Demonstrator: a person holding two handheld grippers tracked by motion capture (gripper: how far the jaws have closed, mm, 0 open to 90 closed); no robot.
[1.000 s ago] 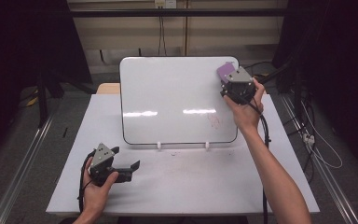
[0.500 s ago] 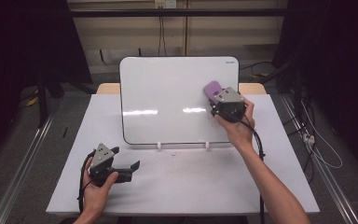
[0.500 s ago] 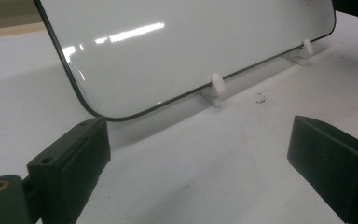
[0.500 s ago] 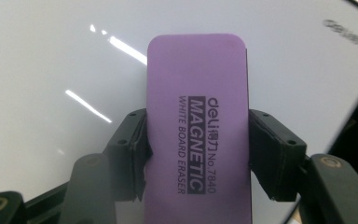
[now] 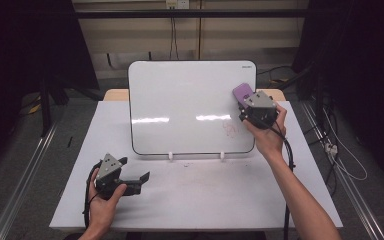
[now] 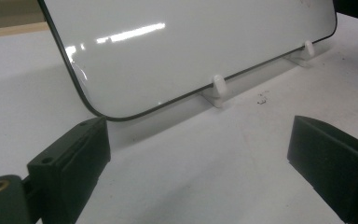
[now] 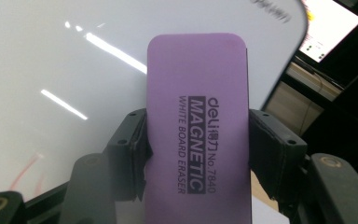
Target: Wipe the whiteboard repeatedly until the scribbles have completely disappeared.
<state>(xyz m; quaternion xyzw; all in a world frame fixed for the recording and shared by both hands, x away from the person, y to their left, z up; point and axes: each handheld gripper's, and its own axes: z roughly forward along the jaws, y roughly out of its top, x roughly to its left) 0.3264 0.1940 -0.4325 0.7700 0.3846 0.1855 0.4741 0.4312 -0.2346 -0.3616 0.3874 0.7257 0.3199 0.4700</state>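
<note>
While the left tool rests parted on the bench, right tool, clamped on purple eraser, has dropped from the whiteboard's far-right corner, apparently touching it.

Both forearms are bare, with no sleeve in sight. Each hand carries a black gripper topped by a grey three-cornered plate: the left gripper at seven o'clock, the right gripper at two o'clock. A black cable trails from each. The jaws are blocky and matt black with small screw holes and a brass-coloured insert; their inner faces seem padded.
</note>
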